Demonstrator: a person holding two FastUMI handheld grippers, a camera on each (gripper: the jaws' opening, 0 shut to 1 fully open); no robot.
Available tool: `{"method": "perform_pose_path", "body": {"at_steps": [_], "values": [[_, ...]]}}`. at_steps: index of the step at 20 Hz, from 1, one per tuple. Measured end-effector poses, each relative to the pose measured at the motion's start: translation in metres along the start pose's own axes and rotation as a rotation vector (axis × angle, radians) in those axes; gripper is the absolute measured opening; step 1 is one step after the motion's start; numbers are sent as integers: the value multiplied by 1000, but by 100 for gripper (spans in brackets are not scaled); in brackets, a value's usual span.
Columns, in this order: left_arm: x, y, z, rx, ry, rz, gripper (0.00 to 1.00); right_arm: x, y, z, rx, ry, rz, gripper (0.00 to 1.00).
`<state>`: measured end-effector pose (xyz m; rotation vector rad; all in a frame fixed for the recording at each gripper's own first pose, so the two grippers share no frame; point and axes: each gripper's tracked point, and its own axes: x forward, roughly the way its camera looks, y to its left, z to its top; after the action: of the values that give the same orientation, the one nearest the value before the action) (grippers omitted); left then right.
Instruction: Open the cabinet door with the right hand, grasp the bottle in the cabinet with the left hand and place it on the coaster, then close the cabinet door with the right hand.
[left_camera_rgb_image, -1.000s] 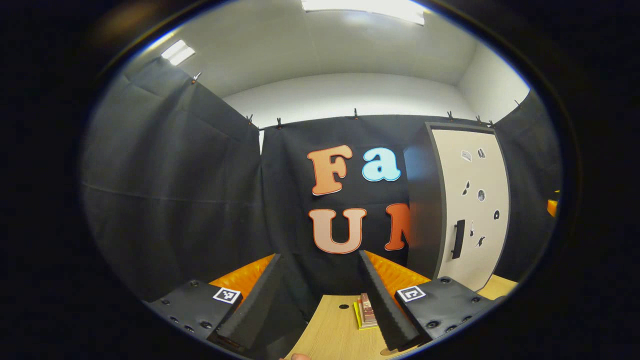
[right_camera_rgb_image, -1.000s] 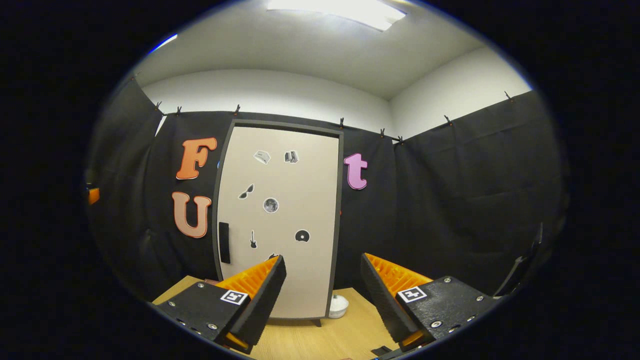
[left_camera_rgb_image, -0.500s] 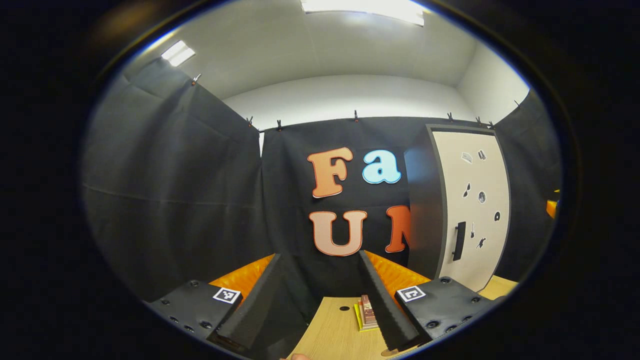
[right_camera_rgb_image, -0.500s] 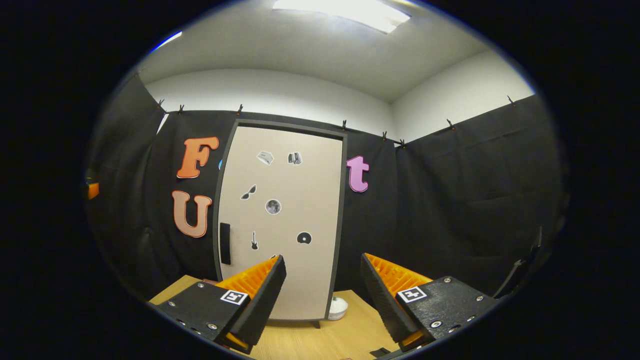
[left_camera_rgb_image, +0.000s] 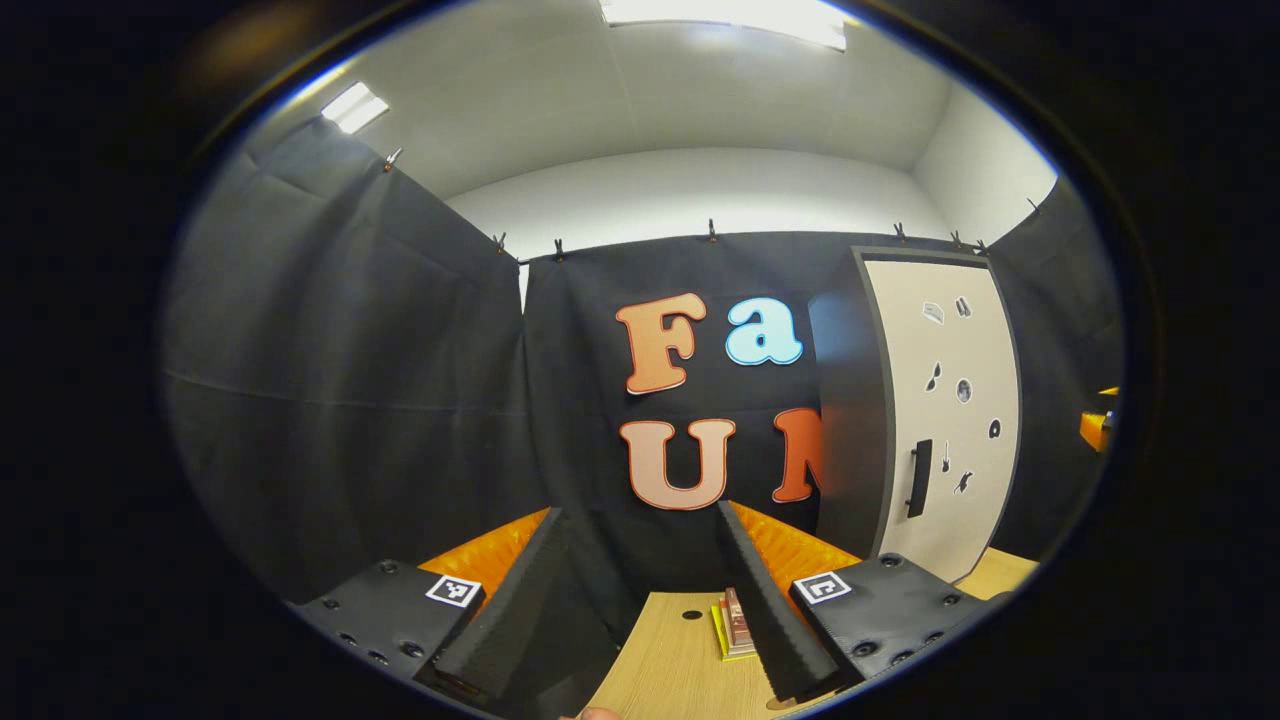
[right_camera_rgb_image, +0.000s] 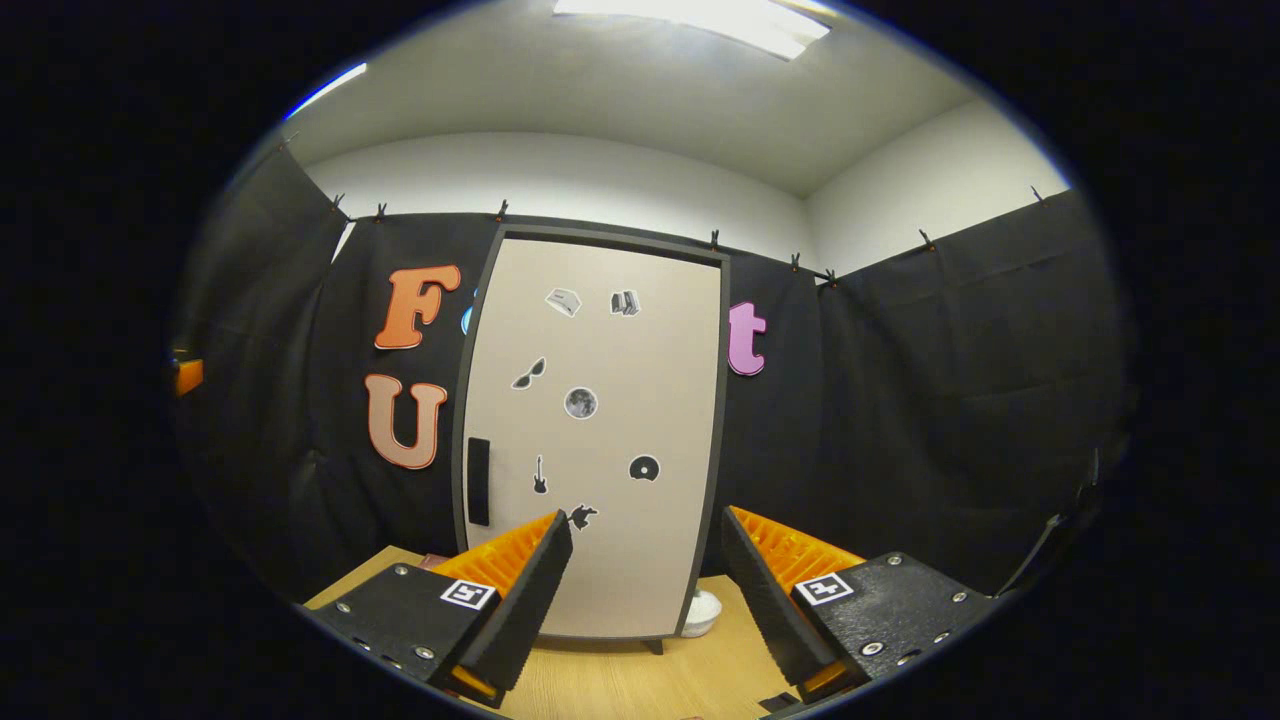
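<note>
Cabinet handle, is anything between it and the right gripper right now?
Nothing visible stands between them. The right gripper is open, facing the closed cabinet door; the handle sits on the door's left edge, with bare table below.

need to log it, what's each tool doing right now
left tool: open, holding nothing
right tool: open, holding nothing

The right gripper view faces the cabinet door squarely from nearer. The left gripper view looks from farther left, obliquely; both share the cabinet and table.
</note>
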<state>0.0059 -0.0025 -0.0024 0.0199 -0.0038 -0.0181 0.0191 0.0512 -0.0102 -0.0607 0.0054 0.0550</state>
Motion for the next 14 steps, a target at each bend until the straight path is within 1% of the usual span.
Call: {"method": "perform_pose_path", "body": {"at_steps": [6, 11, 14], "values": [[-3, 2, -2, -1, 8, 3, 98, 24, 38, -8, 18, 7, 52, 93], [-6, 7, -6, -4, 16, 16, 98, 53, 84, -21, 36, 30, 122, 93], [-7, 16, -7, 5, 15, 34, 98, 73, 104, -27, 47, 45, 143, 93]]}}
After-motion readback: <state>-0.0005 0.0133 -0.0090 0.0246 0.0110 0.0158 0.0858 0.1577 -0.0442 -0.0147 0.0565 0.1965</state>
